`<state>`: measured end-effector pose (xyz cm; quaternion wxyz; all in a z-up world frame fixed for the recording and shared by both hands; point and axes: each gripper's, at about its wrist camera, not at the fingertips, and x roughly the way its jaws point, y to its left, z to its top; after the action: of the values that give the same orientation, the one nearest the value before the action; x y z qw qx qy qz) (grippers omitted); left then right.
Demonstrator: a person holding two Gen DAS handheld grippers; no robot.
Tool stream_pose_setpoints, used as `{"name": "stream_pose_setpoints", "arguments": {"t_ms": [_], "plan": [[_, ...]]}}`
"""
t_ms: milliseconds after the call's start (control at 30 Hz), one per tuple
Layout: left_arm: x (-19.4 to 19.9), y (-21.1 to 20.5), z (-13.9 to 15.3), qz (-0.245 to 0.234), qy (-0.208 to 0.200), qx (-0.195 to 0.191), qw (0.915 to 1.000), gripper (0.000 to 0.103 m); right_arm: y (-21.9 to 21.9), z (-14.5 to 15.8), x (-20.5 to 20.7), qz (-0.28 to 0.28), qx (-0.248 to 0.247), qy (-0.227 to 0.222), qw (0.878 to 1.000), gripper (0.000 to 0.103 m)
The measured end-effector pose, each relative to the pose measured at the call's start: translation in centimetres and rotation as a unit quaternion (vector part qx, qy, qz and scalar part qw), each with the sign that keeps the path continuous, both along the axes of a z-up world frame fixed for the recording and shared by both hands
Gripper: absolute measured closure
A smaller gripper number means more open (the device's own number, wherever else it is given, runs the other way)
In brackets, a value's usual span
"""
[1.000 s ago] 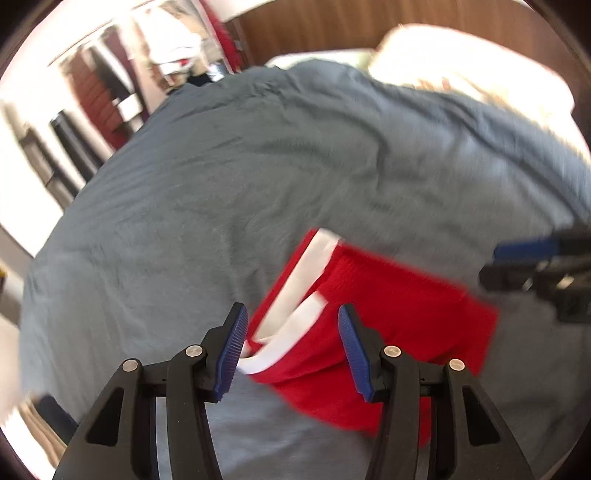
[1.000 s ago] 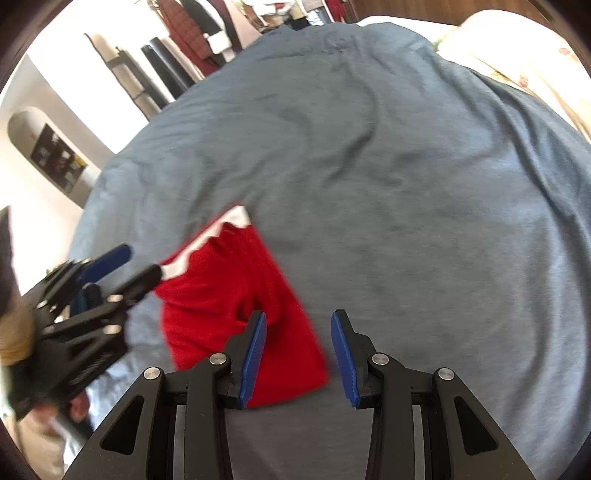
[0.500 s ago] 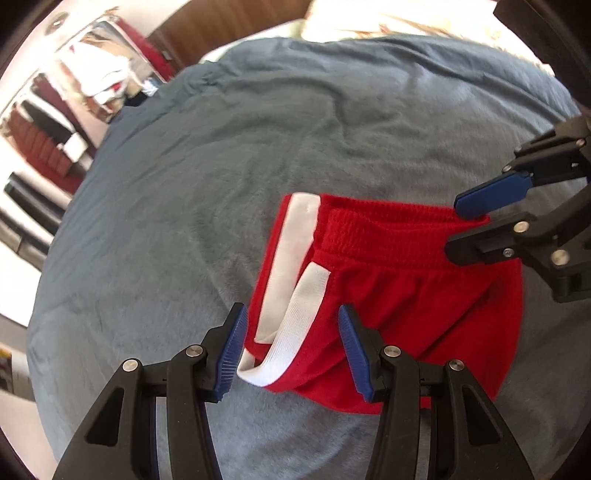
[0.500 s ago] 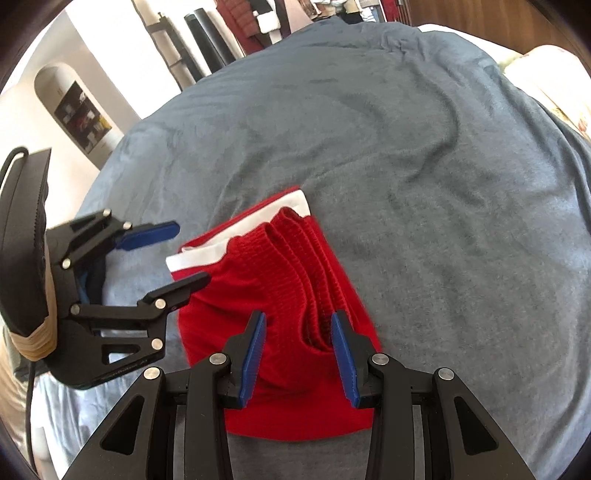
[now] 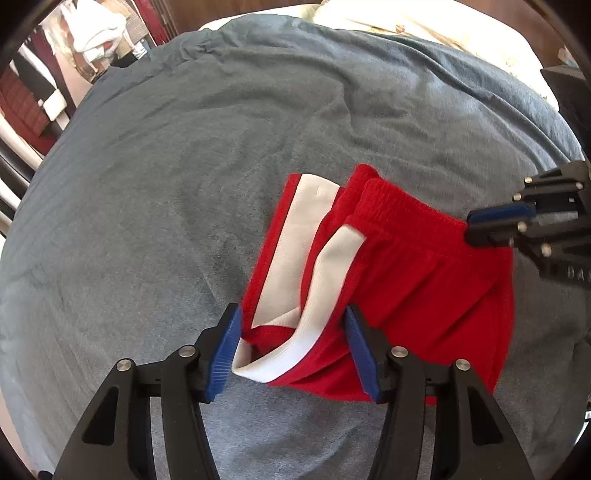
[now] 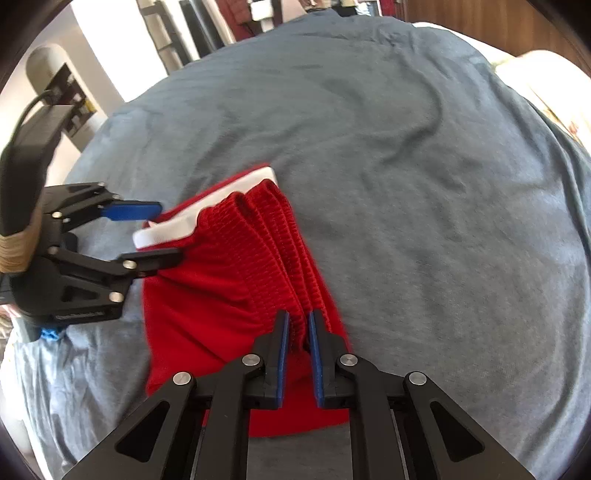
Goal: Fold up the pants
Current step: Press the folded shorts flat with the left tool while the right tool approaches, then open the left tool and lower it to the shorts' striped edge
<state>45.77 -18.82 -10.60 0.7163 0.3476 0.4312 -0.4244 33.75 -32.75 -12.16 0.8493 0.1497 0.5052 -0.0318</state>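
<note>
Red shorts with white side stripes (image 5: pixel 406 280) lie folded on a grey-blue bedspread (image 5: pixel 166 192). My left gripper (image 5: pixel 293 347) is open, its fingers astride the white-striped hem end of the shorts. My right gripper (image 6: pixel 295 332) is shut on the ribbed waistband of the shorts (image 6: pixel 229 280). In the left wrist view the right gripper (image 5: pixel 484 225) shows at the right with its tips together at the waistband corner. In the right wrist view the left gripper (image 6: pixel 151 232) shows at the left, open around the white stripe.
The bedspread (image 6: pixel 424 184) covers the whole bed. A cream pillow (image 5: pixel 424 22) lies at the head of the bed. Hanging clothes (image 5: pixel 33 92) and a rack (image 6: pixel 184 40) stand beyond the bed's far left side.
My right gripper has closed on the waistband. My left gripper has moved in over the striped hem end and stays open. Both cameras have come closer to the shorts.
</note>
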Motion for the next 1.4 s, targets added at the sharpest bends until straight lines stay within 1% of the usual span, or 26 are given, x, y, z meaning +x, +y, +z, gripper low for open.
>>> {"name": "stream_pose_setpoints", "arguments": {"t_ms": [100, 133, 167, 200, 233, 300, 367, 467, 567, 667, 733, 767, 833, 867, 933, 1000, 1100, 1167, 1233, 1333, 1400], "plan": [[0.1, 0.1, 0.0, -0.008, -0.001, 0.000, 1.0000, 0.047, -1.0, 0.3, 0.1, -0.018, 0.001, 0.007, 1.000, 0.091], [0.1, 0.1, 0.1, -0.010, -0.003, -0.002, 0.9999, 0.047, -1.4, 0.8, 0.1, -0.019, 0.003, -0.002, 1.000, 0.088], [0.0, 0.2, 0.2, -0.015, -0.002, -0.005, 0.9999, 0.047, -1.5, 1.2, 0.1, -0.023, -0.006, -0.009, 1.000, 0.083], [0.0, 0.1, 0.3, -0.022, -0.001, -0.006, 0.9997, 0.047, -1.5, 1.8, 0.3, -0.024, -0.024, -0.021, 0.999, 0.070], [-0.2, 0.1, 0.4, -0.030, -0.003, -0.007, 0.9995, 0.047, -1.5, 2.4, 0.5, -0.018, -0.036, -0.036, 0.999, 0.063], [-0.3, 0.0, 0.5, -0.047, -0.008, -0.001, 0.9989, 0.047, -1.4, 3.2, 1.4, 0.008, -0.036, -0.062, 0.997, 0.063], [-0.3, 0.0, 0.6, -0.058, -0.005, -0.002, 0.9983, 0.047, -1.2, 3.2, 2.7, 0.036, -0.016, -0.069, 0.997, 0.063], [0.4, -0.2, 0.1, -0.059, 0.031, -0.008, 0.9978, 0.047, -0.7, 3.0, 4.4, 0.070, 0.023, -0.089, 0.993, 0.063], [0.8, -0.1, -0.3, -0.055, 0.052, -0.012, 0.9971, 0.046, 0.2, 2.4, 5.7, 0.090, 0.039, -0.083, 0.992, 0.063], [1.4, 0.1, -0.5, -0.043, 0.074, -0.024, 0.9961, 0.045, 0.5, 1.6, 6.6, 0.095, 0.048, -0.077, 0.991, 0.063], [1.7, 0.2, -0.6, -0.037, 0.087, -0.030, 0.9951, 0.043, 0.3, 1.1, 6.9, 0.087, 0.050, -0.070, 0.992, 0.064], [1.8, 0.2, -0.7, -0.035, 0.093, -0.032, 0.9946, 0.043, 0.1, 0.8, 7.3, 0.080, 0.058, -0.064, 0.993, 0.066], [1.9, 0.0, -0.8, -0.034, 0.094, -0.031, 0.9945, 0.043, -0.3, 0.3, 7.5, 0.070, 0.078, -0.057, 0.993, 0.083], [1.9, -0.1, -0.8, -0.035, 0.092, -0.030, 0.9946, 0.043, -0.4, 0.1, 7.5, 0.069, 0.079, -0.054, 0.993, 0.088], [1.8, -0.3, -0.6, -0.038, 0.090, -0.034, 0.9947, 0.043, -0.3, 0.2, 7.5, 0.068, 0.070, -0.054, 0.994, 0.092], [1.8, -0.3, -0.4, -0.043, 0.094, -0.040, 0.9938, 0.042, -0.5, 0.7, 7.2, 0.068, 0.068, -0.060, 0.994, 0.093], [2.0, -0.5, -1.0, -0.044, 0.102, -0.027, 0.9934, 0.042, -0.9, 1.4, 7.0, 0.061, 0.058, -0.070, 0.994, 0.094], [2.5, -0.3, -1.5, -0.035, 0.127, -0.015, 0.9912, 0.043, -1.4, 1.7, 6.8, 0.049, 0.058, -0.074, 0.994, 0.094], [2.8, 0.1, -1.5, -0.027, 0.140, -0.012, 0.9896, 0.044, -1.8, 1.7, 6.9, 0.040, 0.058, -0.076, 0.995, 0.095], [3.1, 0.7, -1.4, -0.011, 0.140, -0.007, 0.9900, 0.049, -2.1, 1.4, 7.0, 0.030, 0.057, -0.076, 0.995, 0.095], [3.3, 0.9, -1.5, -0.005, 0.143, -0.007, 0.9897, 0.049, -2.3, 1.1, 7.3, 0.023, 0.058, -0.075, 0.995, 0.095]]}}
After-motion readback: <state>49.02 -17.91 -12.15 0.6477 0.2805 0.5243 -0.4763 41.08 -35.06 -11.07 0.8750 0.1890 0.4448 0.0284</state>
